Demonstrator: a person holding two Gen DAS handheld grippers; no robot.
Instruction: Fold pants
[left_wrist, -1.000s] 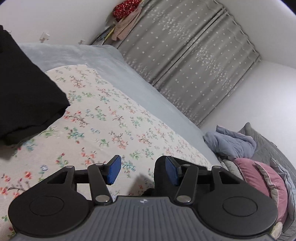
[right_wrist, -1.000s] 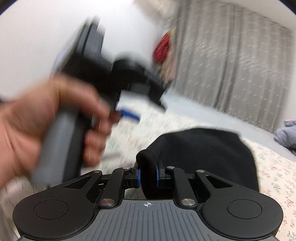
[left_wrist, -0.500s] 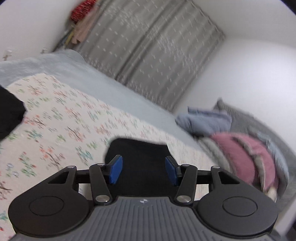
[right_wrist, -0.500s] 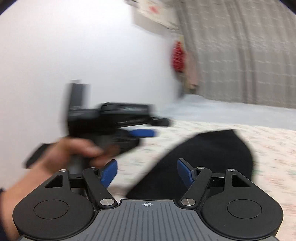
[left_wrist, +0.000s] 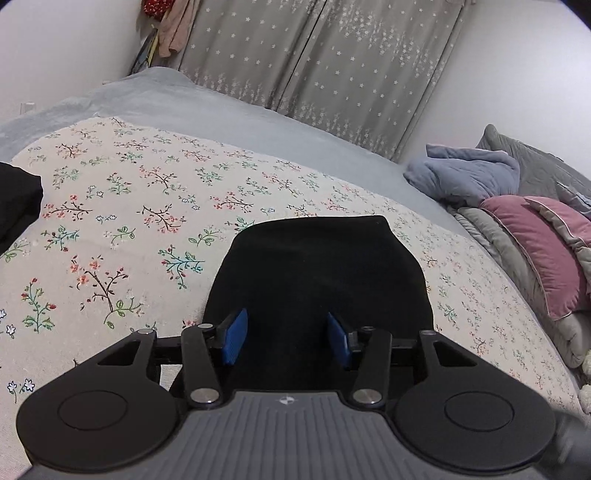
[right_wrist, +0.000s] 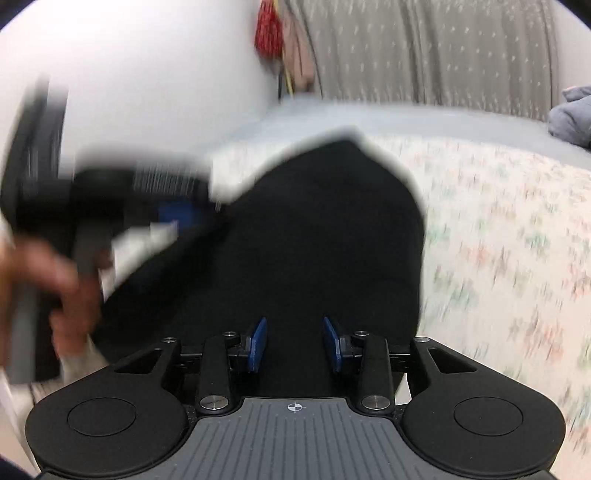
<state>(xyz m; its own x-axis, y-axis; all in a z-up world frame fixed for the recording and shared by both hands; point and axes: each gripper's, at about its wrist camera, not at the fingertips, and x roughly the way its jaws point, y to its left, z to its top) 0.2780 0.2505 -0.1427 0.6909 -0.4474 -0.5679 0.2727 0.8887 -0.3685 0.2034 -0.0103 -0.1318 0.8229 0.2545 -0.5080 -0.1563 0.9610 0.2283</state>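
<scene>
Folded black pants (left_wrist: 321, 273) lie flat on the floral sheet (left_wrist: 147, 206). My left gripper (left_wrist: 286, 325) hovers over their near edge, its blue pads apart and nothing pinched. In the blurred right wrist view the same black pants (right_wrist: 325, 236) fill the middle. My right gripper (right_wrist: 294, 332) is closing, its blue pads still apart over the black cloth and not pressing it. The left gripper (right_wrist: 173, 218) shows there as a smear at the left, held by a hand (right_wrist: 48, 280).
A second dark garment (left_wrist: 18, 199) lies at the sheet's left edge. A pink pillow (left_wrist: 535, 251), grey bedding and a crumpled blue cloth (left_wrist: 469, 177) pile up at the right. A grey-blue blanket (left_wrist: 184, 96) and star-print curtains (left_wrist: 332, 66) are behind, with a white wall at the left.
The left gripper swung right, from bare sheet to facing the folded pants. The right gripper let go of the black fold it pinched, spread wide, then narrowed while sliding along the pants.
</scene>
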